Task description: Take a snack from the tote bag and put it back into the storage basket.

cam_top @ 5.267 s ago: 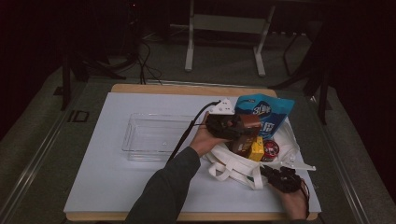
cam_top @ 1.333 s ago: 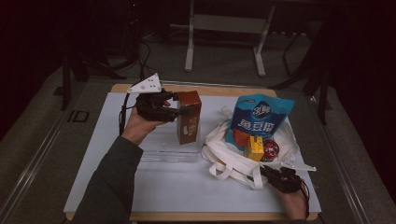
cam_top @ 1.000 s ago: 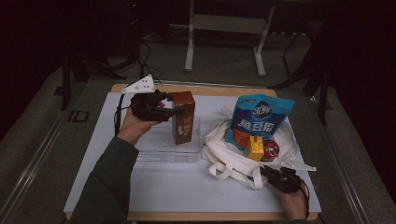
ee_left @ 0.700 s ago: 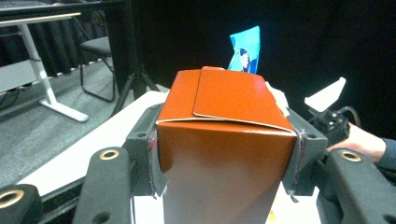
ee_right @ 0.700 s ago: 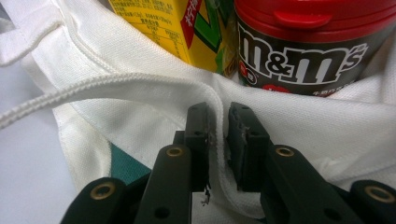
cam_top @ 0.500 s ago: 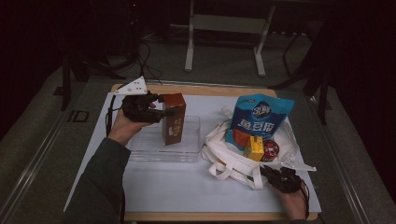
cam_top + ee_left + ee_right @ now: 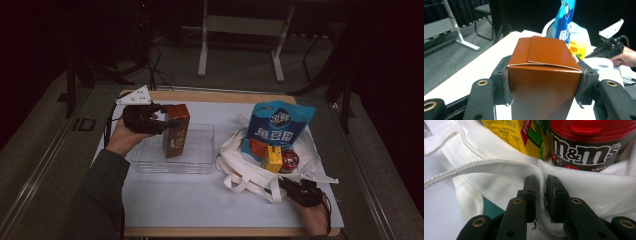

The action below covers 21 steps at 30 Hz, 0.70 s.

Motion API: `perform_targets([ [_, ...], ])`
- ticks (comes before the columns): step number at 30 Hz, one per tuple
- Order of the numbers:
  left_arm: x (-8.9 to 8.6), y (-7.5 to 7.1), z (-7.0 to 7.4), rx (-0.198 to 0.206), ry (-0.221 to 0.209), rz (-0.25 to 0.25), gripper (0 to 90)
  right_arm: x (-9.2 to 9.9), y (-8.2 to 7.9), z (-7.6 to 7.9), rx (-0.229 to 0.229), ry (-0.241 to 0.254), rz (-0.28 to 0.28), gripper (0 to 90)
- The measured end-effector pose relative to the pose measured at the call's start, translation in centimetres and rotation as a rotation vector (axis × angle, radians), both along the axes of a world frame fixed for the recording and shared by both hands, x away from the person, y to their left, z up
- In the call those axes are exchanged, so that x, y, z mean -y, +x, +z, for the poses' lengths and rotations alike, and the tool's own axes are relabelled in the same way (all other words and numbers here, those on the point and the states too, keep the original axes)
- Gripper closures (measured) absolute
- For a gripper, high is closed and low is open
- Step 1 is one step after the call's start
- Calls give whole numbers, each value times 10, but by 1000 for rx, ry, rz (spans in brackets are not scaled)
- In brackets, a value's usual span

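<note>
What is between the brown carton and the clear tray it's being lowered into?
Nothing visible. The left hand-held gripper holds the brown carton upright over the clear tray, whose floor looks bare beneath it.

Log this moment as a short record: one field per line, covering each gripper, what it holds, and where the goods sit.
left gripper: shut on the brown carton, jaws on its two sides
carton position: upright over the clear plastic tray
right gripper: shut on the hem of the white tote bag
in the bag: blue snack pouch, yellow juice box, M&M's tub
surface: white table top
</note>
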<state>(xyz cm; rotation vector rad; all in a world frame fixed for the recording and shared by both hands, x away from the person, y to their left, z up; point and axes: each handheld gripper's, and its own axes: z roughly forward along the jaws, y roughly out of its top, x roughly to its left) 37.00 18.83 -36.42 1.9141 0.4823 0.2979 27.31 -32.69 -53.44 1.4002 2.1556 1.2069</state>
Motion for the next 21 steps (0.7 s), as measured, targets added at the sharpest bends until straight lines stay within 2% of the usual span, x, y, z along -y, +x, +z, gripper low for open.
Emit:
perform_targets([
  [6,-8,0,-8,-16,45,19,427,0,0,0,0,0,0,781],
  [10,-9,-1,-13,-27,97,17,427,0,0,0,0,0,0,781],
  [14,-8,0,-18,-57,110,-25,426,0,0,0,0,0,0,781],
  [19,4,1,-30,-71,186,-45,425,0,0,0,1,-1,0,781],
  [21,7,1,-33,-67,177,-51,423,0,0,0,1,-1,1,781],
])
